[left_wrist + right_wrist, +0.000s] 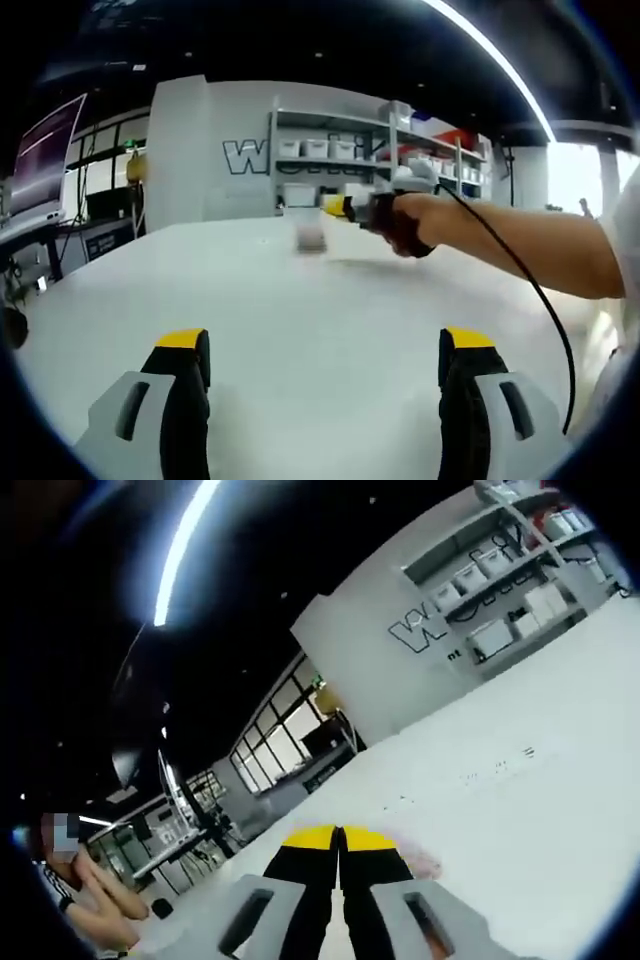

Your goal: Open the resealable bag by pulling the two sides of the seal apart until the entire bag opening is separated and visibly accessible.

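Right claw [338, 842] pinched on the bag [311, 237] above the bench [330, 320]; left claw [325, 350] wide, empty, ready for the opposite seal side.

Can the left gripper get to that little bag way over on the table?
Probably yes, with a long reach. The left gripper is open, and bare white table lies between it and the blurry bag. The right gripper is already at the bag, so it might crowd one side.
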Motion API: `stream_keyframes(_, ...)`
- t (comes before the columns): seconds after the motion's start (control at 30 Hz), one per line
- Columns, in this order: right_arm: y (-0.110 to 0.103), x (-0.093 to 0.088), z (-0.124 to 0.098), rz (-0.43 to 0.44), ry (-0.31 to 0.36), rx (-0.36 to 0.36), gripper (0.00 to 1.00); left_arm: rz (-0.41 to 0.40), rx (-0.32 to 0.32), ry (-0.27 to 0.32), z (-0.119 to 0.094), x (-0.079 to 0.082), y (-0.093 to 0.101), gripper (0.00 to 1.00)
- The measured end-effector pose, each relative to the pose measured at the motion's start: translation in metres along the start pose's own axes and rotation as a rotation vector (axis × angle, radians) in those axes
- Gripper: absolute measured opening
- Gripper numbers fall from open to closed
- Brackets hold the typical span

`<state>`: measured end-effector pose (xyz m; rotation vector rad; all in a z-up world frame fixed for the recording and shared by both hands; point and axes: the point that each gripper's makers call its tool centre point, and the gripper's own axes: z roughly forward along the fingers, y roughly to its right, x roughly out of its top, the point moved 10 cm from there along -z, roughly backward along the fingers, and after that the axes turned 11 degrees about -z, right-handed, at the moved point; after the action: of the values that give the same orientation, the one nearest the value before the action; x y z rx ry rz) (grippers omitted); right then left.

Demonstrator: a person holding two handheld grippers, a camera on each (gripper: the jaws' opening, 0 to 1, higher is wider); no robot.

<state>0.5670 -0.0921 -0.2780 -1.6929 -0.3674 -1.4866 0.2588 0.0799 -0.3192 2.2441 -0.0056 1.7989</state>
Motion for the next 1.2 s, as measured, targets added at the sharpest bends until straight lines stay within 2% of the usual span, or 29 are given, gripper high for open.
stream_keyframes(0.1, -0.008, 0.006, -0.004, 0.02, 0.033, 0.02, 0.0, -0.001, 0.001, 0.001, 0.0, 0.0, 0.0, 0.94)
stream_keyframes(0.43, -0.028, 0.014, -0.022, 0.02, 0.072, 0.063, 0.0, 0.001, 0.001, 0.001, -0.001, 0.0, 0.001, 0.94)
stream_keyframes(0.77, -0.053, 0.016, -0.053, 0.01, 0.12, 0.118, 0.0, -0.002, 0.001, 0.005, -0.001, 0.0, 0.003, 0.94)
stream_keyframes(1.13, -0.06, 0.016, -0.076, 0.011, 0.144, 0.136, 0.0, -0.003, -0.001, 0.007, -0.002, -0.001, 0.002, 0.94)
stream_keyframes(1.2, -0.061, 0.016, -0.078, -0.011, 0.145, 0.128, 0.0, -0.003, 0.0, 0.006, -0.001, -0.001, 0.001, 0.94)
